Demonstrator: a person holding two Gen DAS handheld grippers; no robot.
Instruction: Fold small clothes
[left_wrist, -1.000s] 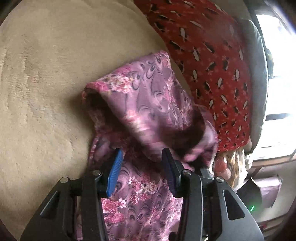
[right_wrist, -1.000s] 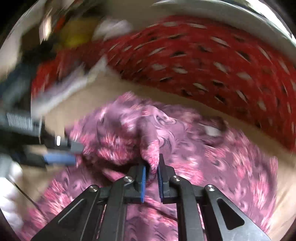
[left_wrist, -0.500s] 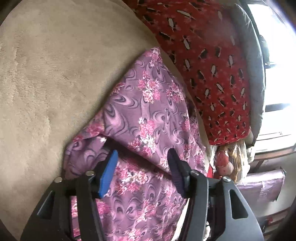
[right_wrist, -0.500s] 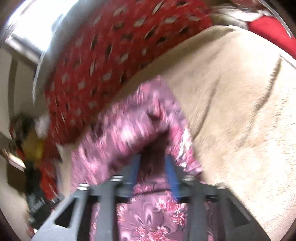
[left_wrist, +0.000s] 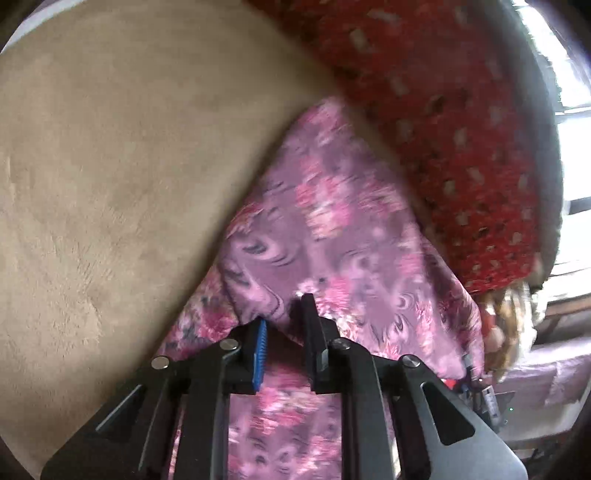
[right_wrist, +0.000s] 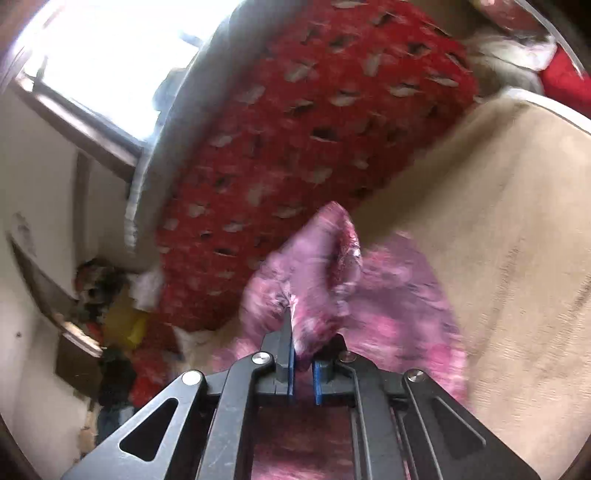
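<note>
While the pink flowered garment (left_wrist: 332, 236) is lying on the tan blanket (left_wrist: 110, 166), the left gripper (left_wrist: 284, 325) is closing narrowly around a folded edge; the right gripper (right_wrist: 303, 354) is pinching a raised bunch (right_wrist: 314, 280), beside the red cushion (right_wrist: 314, 110).

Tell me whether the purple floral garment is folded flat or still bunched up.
Bunched, not flat. The purple floral garment rises in a crumpled peak from the right gripper, shut on it, and lies layered at the left gripper.
</note>
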